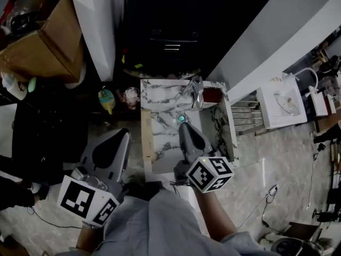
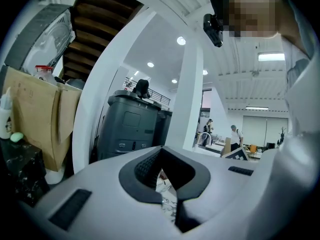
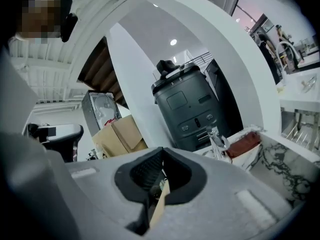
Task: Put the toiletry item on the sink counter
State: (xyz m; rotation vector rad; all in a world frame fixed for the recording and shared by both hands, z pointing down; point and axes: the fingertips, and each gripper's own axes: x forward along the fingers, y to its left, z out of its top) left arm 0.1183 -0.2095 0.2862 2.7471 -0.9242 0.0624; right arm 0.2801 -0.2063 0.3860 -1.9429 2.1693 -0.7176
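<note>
Left gripper (image 1: 126, 135) and right gripper (image 1: 183, 125): jaws together on both. The right one hangs over the marble sink worktop (image 1: 160, 97), with a small teal item (image 1: 181, 118) at its 12 o'clock.

Glossy marble-look sink counter (image 1: 160, 97), shiny metal faucet (image 1: 197, 92).

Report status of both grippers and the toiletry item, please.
Left gripper shut, empty. Right gripper shut, empty. Teal item on sink counter, before faucet. No obstruction seen.

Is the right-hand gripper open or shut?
Shut. The right gripper shows its jaws together at the tips in its own view, with nothing visible between them.
</note>
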